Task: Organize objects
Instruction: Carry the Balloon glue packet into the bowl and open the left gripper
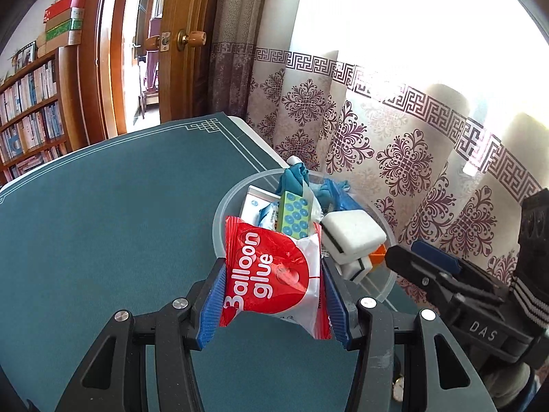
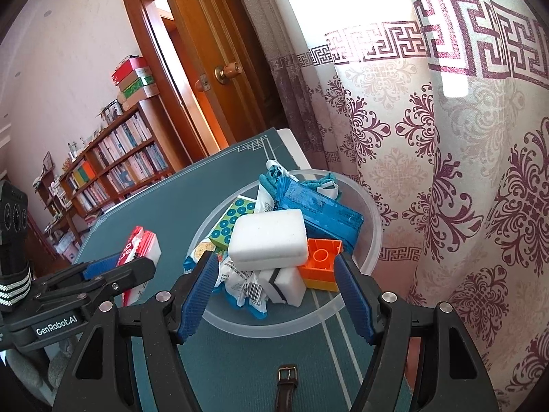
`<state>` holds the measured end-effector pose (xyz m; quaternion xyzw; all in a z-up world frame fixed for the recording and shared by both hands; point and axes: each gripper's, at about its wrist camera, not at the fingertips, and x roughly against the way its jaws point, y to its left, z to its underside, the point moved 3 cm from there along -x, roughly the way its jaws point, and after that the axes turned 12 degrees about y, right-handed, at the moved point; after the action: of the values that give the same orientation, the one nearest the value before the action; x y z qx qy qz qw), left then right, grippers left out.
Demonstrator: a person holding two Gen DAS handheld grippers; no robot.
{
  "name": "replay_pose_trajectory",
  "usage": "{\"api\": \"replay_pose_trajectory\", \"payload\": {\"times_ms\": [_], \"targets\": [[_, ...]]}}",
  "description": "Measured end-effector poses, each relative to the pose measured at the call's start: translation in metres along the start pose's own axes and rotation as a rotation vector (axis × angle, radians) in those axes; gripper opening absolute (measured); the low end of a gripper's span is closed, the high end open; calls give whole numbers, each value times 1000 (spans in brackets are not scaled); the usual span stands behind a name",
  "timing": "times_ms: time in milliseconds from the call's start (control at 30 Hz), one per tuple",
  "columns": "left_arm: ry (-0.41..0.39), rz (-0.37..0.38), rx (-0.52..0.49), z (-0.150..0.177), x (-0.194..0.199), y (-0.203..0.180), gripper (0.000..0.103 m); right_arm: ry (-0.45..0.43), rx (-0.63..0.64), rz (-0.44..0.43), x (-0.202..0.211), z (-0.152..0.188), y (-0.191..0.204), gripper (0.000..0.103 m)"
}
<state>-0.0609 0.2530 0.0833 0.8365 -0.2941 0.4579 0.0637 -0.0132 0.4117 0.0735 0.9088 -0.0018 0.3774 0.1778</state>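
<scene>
A teal table [image 1: 103,223] fills the lower left of the left wrist view, mostly bare. A clear bowl [image 2: 370,226], centre right near the table's curtain-side edge, is heaped full. The left gripper [image 1: 272,292] is clamped on a red "Balloon glue" packet [image 1: 271,271], centre frame, just before the bowl; it looks light, crinkly and slippery, best held by its side edges. The right gripper [image 2: 278,295] stands apart, empty.

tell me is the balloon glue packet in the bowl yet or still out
Out. The balloon glue packet is clamped in the left gripper, short of the clear bowl, seen beside it in the right wrist view.

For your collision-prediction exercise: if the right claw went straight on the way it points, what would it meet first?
Probably the white sponge heaped in the clear bowl, though depth is uncertain.
</scene>
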Motion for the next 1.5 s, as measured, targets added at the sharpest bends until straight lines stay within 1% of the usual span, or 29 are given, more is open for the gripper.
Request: {"api": "replay_pose_trajectory", "payload": {"times_ms": [233, 400, 600, 833, 933, 1000, 1033, 1133, 1200, 1367, 1433, 1500], "targets": [[54, 80, 11, -39, -22, -16, 56, -9, -6, -7, 0, -2, -6, 71], [89, 136, 45, -63, -40, -24, 56, 0, -32, -8, -4, -3, -14, 71], [106, 138, 50, -77, -58, -32, 56, -13, -44, -8, -1, -6, -18, 71], [121, 146, 75, -80, -73, -34, 56, -3, -38, -11, -6, -5, -17, 71], [126, 153, 80, -80, -76, -35, 62, -2, -28, -10, -6, -3, -13, 71], [131, 150, 84, -79, -77, -35, 73, -4, -25, -8, -5, -3, -12, 71], [133, 148, 87, -78, -77, -34, 75, -5, -24, -6, -5, -2, -11, 71], [126, 148, 88, -76, -75, -32, 77, -6, -25, -7, -4, -2, -11, 71], [121, 140, 92, -74, -72, -31, 82, -6, -25, -7, -5, -2, -11, 71], [100, 138, 102, -73, -61, -25, 87, -4, -18, -10, -4, -2, -9, 71], [84, 120, 101, -71, -55, -22, 87, -3, -13, -11, -4, -1, -7, 71], [55, 74, 89, -68, -46, -20, 89, -3, -10, -13, -4, 0, -6, 71]]}}
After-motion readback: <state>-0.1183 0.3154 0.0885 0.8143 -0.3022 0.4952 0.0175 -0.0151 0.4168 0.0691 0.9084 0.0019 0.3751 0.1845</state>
